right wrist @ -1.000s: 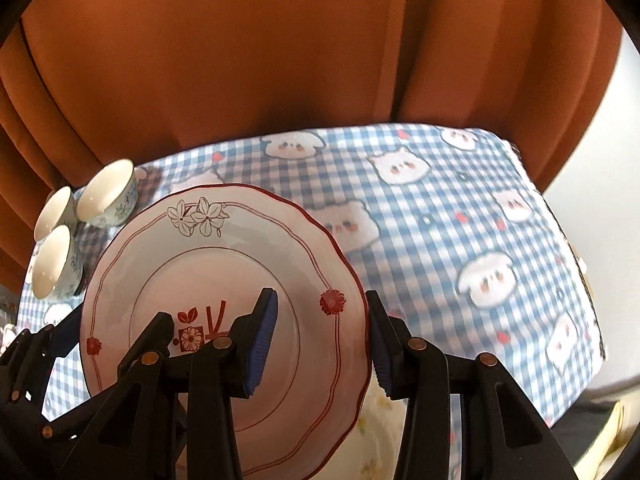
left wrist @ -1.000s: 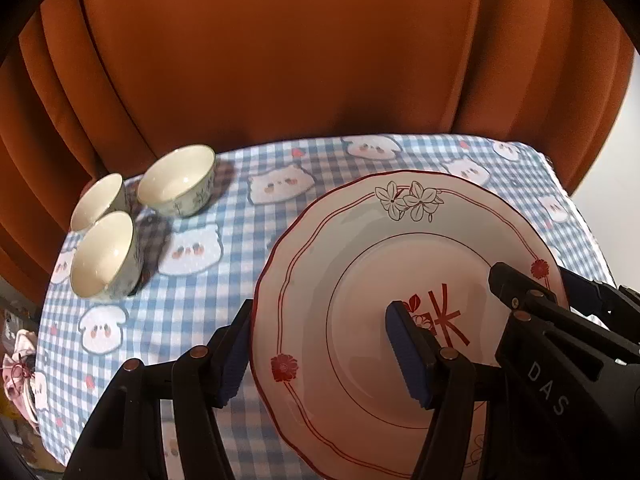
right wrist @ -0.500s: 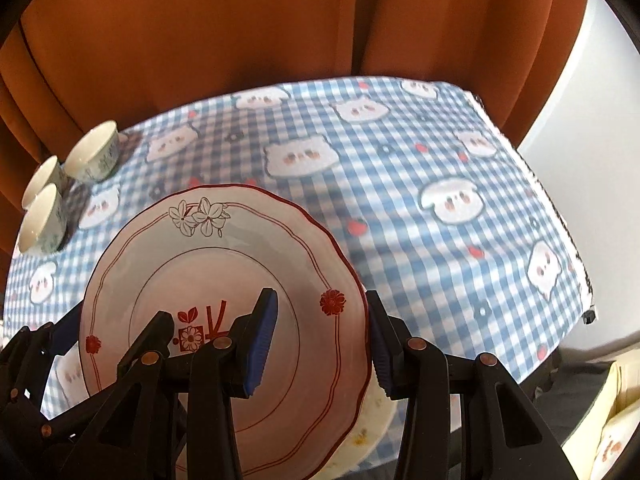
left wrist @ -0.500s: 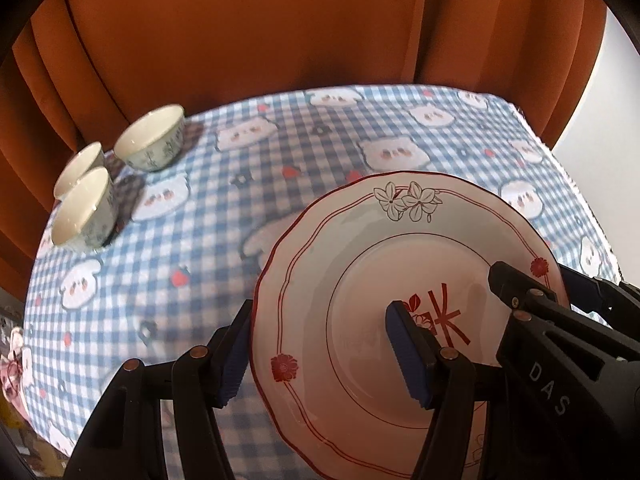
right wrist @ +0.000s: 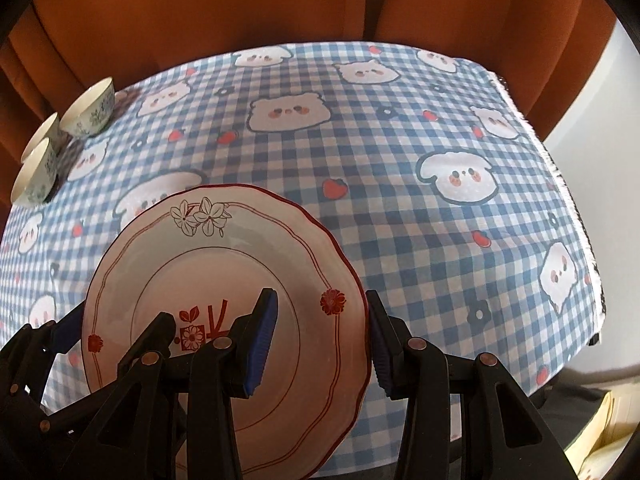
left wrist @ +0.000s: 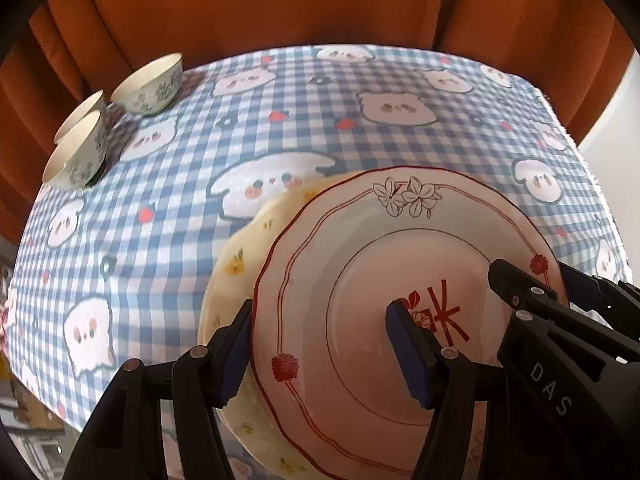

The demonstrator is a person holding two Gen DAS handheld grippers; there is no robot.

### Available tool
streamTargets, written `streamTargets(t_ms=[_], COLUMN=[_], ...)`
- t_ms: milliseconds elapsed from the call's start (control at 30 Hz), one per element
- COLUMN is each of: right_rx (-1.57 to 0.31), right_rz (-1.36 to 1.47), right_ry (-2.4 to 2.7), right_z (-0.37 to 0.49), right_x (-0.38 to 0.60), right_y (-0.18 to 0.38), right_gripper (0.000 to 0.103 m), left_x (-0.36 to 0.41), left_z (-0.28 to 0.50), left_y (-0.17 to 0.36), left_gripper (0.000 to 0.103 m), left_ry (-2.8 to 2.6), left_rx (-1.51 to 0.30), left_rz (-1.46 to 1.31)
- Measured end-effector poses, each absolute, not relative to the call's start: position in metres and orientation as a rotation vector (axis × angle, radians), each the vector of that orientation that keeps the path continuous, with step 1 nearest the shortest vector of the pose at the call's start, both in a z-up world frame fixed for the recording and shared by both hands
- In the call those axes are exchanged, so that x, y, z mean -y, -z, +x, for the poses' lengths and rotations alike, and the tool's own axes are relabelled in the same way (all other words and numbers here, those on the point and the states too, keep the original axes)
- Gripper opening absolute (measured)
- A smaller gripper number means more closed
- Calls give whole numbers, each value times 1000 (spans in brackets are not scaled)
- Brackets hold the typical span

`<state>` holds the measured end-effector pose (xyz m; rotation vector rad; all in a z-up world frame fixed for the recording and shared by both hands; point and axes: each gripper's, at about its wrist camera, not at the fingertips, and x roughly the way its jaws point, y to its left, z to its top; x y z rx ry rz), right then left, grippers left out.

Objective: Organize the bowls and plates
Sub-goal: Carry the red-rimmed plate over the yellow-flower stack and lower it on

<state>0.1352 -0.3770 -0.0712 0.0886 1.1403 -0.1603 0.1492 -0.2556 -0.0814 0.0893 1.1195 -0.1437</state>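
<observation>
A white plate with a red rim and flower prints (left wrist: 400,256) (right wrist: 216,264) is held in the air by both grippers. My left gripper (left wrist: 324,352) is shut on its left rim. My right gripper (right wrist: 320,340) is shut on its right rim. Below the plate, in the left wrist view, lies a cream plate with small yellow prints (left wrist: 244,252) on the table's near part. Three small white bowls with green prints (left wrist: 148,84) (right wrist: 90,110) stand at the far left corner of the table.
The table wears a blue-and-white checked cloth with bear prints (left wrist: 360,92) (right wrist: 400,184). An orange curtain (left wrist: 280,4) hangs behind it. The cloth's right edge (right wrist: 576,208) drops off beside a white wall.
Both grippers have carried the red-rimmed plate back toward the near edge and higher; the bowls look farther away. The cream plate has come into view under it.
</observation>
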Motion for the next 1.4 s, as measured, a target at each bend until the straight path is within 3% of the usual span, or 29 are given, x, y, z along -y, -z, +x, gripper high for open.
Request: streamTargets(t_ms=[533, 600, 633, 1400], right_rx=[-1122, -1111, -1112, -1163], right_rz=[83, 82, 86, 73], right_ry=[40, 38, 35, -26], right_z=[134, 133, 134, 150], right_x=[387, 390, 392, 379], right_y=[72, 70, 71, 81], right_gripper=[46, 29, 26, 26], left_x=[255, 255, 255, 247], left_z=[147, 147, 147, 149], left_y=[86, 85, 85, 86], left_gripper=[65, 65, 65, 65], left_ry=[53, 44, 40, -46], left_rx=[-1137, -1134, -1132, -1134], left_rz=[21, 20, 20, 47])
